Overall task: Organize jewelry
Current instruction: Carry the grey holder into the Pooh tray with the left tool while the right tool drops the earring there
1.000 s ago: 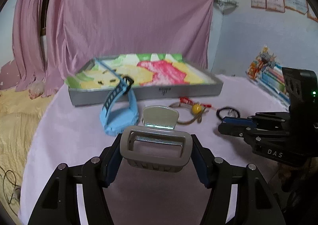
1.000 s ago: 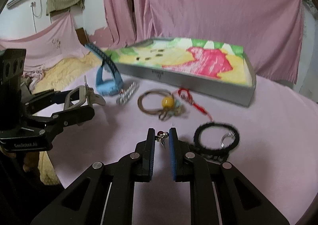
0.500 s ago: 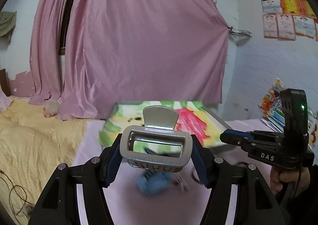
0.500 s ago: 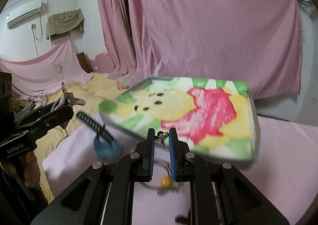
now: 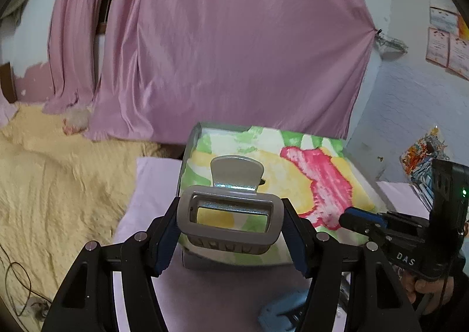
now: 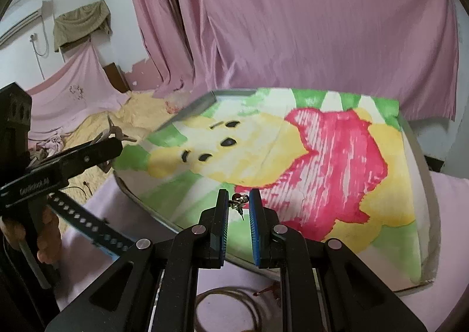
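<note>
The left gripper (image 5: pixel 230 225) is clamped across a grey hair claw clip (image 5: pixel 230 214), stiff and light, best held by its broad body. The right gripper (image 6: pixel 238 216) is nearly closed, pinching a tiny earring (image 6: pixel 238 202) that looks fragile and easy to drop. Beyond both lies the tray (image 6: pixel 422 168) lined with cartoon cloth.

Both grippers have risen from the table and now hang over the tray (image 6: pixel 422 173) (loads unchanged).
</note>
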Demonstrator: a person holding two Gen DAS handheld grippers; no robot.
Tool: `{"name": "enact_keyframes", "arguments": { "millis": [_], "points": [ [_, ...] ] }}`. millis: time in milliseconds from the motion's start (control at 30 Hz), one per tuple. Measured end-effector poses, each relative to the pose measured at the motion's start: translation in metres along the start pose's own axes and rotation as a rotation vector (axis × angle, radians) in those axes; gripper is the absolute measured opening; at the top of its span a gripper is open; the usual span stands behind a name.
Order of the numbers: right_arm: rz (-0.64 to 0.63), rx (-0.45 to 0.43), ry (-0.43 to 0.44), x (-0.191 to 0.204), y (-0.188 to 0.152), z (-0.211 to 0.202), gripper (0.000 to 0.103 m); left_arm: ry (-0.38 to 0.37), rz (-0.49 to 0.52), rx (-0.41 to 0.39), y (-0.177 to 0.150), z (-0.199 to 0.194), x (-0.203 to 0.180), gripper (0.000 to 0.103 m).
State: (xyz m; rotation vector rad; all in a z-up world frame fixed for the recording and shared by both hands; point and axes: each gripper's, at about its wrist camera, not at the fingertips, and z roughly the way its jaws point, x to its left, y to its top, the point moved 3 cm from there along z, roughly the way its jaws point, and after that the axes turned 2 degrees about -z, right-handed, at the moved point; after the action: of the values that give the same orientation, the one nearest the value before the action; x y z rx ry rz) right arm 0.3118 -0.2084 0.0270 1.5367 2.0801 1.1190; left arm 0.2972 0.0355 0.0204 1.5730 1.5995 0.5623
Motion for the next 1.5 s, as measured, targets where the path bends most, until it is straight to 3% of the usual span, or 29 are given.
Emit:
{"name": "enact_keyframes", "arguments": {
  "millis": [200,400,633,967,1033,1100,1200,1333,1433,1500],
  "points": [
    [0.004,0.061,-0.026,-0.005,-0.004,0.014,0.012,0.007,0.039,0.088,-0.009,0.023,-0.005,0.061],
    [0.026,0.101,-0.014,-0.008,-0.005,0.023,0.012,0.018,0.07,0.117,-0.013,0.027,-0.01,0.062],
    [0.047,0.107,-0.01,-0.011,-0.006,0.024,0.013,0.038,0.109,0.133,-0.016,0.029,-0.015,0.062],
    [0.08,0.087,-0.023,-0.016,-0.009,0.018,0.023,0.027,0.098,0.127,-0.015,0.03,-0.014,0.067],
    [0.079,0.07,-0.031,-0.017,-0.01,0.012,0.038,0.012,0.087,0.114,-0.015,0.027,-0.013,0.071],
    [0.079,0.04,-0.045,-0.017,-0.009,0.005,0.046,0.001,0.08,0.085,-0.014,0.021,-0.013,0.075],
    [0.078,-0.016,-0.082,-0.019,-0.008,-0.008,0.048,0.003,0.081,0.023,-0.015,0.01,-0.016,0.081],
    [0.085,-0.113,-0.126,-0.019,-0.01,-0.03,0.067,0.01,0.075,-0.055,-0.016,-0.005,-0.018,0.091],
    [0.09,-0.187,-0.138,-0.019,-0.013,-0.049,0.077,0.027,0.072,-0.128,-0.02,-0.021,-0.021,0.1],
    [0.089,-0.232,-0.149,-0.018,-0.015,-0.062,0.081,0.03,0.081,-0.196,-0.024,-0.037,-0.025,0.101]
  ]
}}
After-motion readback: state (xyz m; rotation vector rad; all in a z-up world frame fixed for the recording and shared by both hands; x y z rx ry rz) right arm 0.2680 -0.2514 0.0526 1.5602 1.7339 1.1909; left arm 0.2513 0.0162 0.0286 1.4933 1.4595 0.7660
